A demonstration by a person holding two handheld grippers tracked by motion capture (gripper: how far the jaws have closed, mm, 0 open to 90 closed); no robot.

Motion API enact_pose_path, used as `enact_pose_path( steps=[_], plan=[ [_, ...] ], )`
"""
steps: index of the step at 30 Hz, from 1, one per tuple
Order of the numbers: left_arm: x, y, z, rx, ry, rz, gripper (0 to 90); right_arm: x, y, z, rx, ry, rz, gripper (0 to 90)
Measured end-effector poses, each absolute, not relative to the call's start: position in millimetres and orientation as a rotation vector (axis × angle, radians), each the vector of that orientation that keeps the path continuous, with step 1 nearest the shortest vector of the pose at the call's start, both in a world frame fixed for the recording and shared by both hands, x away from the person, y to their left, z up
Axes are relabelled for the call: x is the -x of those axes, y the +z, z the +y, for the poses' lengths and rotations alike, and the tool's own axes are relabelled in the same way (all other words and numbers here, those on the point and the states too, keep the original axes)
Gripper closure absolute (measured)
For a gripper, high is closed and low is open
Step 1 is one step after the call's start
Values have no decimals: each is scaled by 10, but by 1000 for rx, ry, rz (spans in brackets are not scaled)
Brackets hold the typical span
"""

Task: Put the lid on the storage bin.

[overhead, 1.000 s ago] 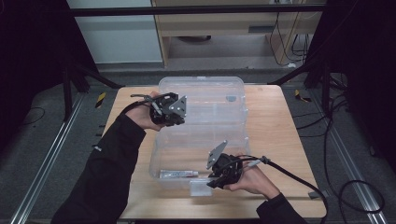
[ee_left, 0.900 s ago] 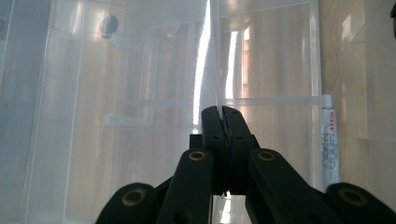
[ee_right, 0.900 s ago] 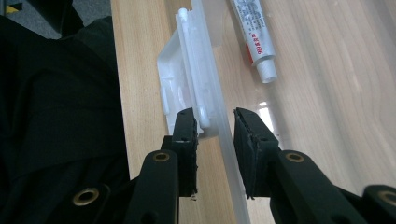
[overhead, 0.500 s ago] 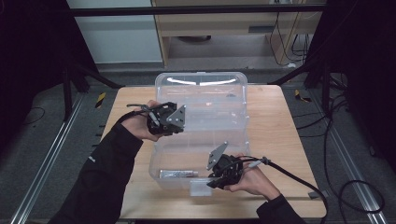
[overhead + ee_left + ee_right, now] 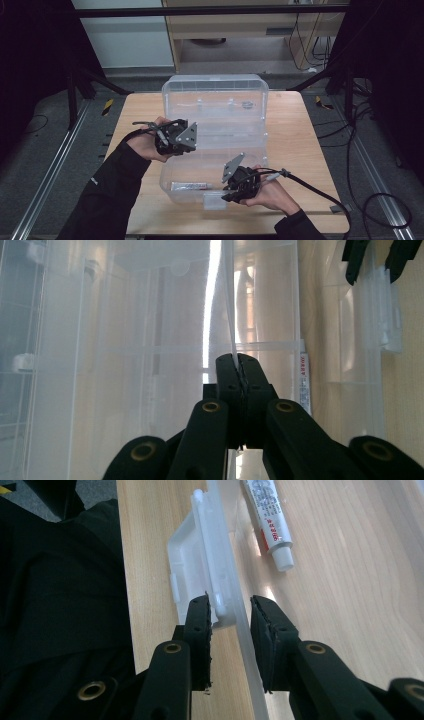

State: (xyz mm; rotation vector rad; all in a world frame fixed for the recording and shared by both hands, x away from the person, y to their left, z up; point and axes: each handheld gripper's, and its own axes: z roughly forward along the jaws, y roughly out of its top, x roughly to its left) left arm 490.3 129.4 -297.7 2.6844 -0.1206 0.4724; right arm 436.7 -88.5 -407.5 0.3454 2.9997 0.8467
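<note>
While left gripper [image 5: 176, 140] pinched lid [image 5: 222, 295] edge in closed jaws, right gripper [image 5: 230, 630] jaws straddled box [image 5: 215, 150] wall, latch [image 5: 197, 555] beside, grip unclear.

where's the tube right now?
High view: the tube lies inside the clear box, at its near-left corner, left of the right gripper. It also shows in the right gripper view.

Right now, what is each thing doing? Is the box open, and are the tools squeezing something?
Clear plastic box: on the table, not closed, lid partly raised.
Lid: thin clear edge pinched by the left tool.
Left tool: shut on the lid.
Right tool: around the box's front wall by the latch; cannot tell if both pads press.
Latch: flipped outward, not fastened.
Tube: lying flat in the box, cap on.
</note>
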Motion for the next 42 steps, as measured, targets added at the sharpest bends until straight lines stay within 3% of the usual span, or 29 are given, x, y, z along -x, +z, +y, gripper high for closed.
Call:
enact_pose_path(
  steps=[25,38,42],
  plan=[
    [-4734,-3061,1348,-2679,446,-124,889,-4314,-4002,-935,-340,889,2943,710],
    [-4718,-3073,1352,-2675,437,-105,888,-4323,-3410,-1496,-559,1345,2600,886],
    [-4712,-3079,1350,-2672,437,-103,887,-4398,-3300,-1686,-667,1477,2448,900]
  ],
)
